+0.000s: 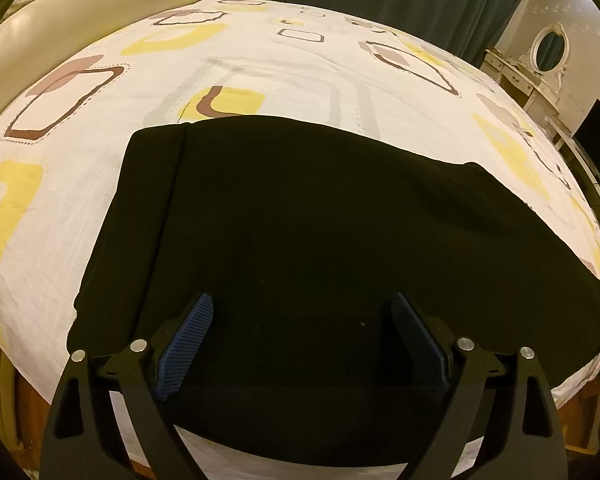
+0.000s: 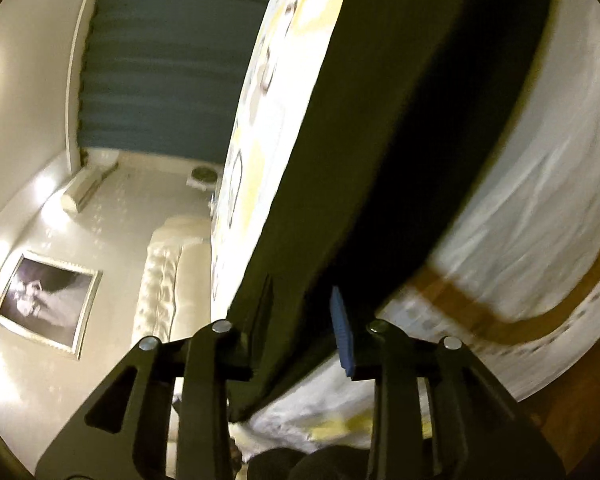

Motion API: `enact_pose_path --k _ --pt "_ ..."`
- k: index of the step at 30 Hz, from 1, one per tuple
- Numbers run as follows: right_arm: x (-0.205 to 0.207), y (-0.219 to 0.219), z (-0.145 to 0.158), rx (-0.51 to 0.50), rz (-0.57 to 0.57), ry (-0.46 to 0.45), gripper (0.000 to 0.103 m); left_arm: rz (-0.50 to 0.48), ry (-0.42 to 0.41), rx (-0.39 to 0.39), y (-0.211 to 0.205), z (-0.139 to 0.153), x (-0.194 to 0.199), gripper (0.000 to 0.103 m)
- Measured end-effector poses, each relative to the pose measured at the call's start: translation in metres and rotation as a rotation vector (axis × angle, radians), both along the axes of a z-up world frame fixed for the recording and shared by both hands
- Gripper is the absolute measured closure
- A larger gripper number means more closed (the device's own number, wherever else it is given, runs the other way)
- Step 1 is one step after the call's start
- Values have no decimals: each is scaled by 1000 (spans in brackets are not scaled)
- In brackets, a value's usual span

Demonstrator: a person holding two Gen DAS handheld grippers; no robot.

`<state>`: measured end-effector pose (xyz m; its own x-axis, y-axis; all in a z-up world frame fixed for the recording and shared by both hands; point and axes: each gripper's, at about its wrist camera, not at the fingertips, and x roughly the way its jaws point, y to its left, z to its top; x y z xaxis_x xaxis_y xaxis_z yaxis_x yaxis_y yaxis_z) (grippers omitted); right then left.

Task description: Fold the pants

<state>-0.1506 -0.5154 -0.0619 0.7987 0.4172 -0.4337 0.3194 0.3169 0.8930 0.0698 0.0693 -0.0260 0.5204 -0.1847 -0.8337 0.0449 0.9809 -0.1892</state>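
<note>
On the bed sheet point(image 1: 260, 60), white with yellow and brown squares, the black pants point(image 1: 320, 220) lie flat, filling the middle of the left wrist view from 9 to 3 o'clock and running down to the near mattress edge at 6. A seam or fold line runs along their left side, about 10 to 7 o'clock. Left gripper point(image 1: 302, 340) sits over the near part of the cloth, jaws spread wide, blue ribbed pads point(image 1: 186, 344) facing each other, nothing held. Whether the tips touch the fabric can't be told.

Right wrist view is rolled sideways and blurred. Right gripper point(image 2: 300, 320) has its fingers either side of the pants' edge point(image 2: 380, 160), fabric passing between them; a gap shows beside the blue pad point(image 2: 342, 332), so a firm pinch can't be confirmed. Curtain point(image 2: 160, 60) at 11 o'clock, framed picture point(image 2: 48, 300) at 8, cream headboard point(image 2: 168, 272) beside the mattress.
</note>
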Motion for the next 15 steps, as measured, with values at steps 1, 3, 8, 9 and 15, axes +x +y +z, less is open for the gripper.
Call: enact_pose_path --k 1,3,8,9,15 --pt "9 10 -3 2 22 12 68 -2 -1 -2 0 0 0 13" --pt "20 21 -5 7 47 18 68 -1 0 -5 0 0 0 13" --pt "22 25 -1 -80 66 77 97 0 -1 -4 0 0 0 13" --pt "22 24 -4 -67 69 77 97 0 -2 -3 0 0 0 13" --pt "18 26 -16 -22 53 56 98 -5 -6 -3 2 0 -2 13"
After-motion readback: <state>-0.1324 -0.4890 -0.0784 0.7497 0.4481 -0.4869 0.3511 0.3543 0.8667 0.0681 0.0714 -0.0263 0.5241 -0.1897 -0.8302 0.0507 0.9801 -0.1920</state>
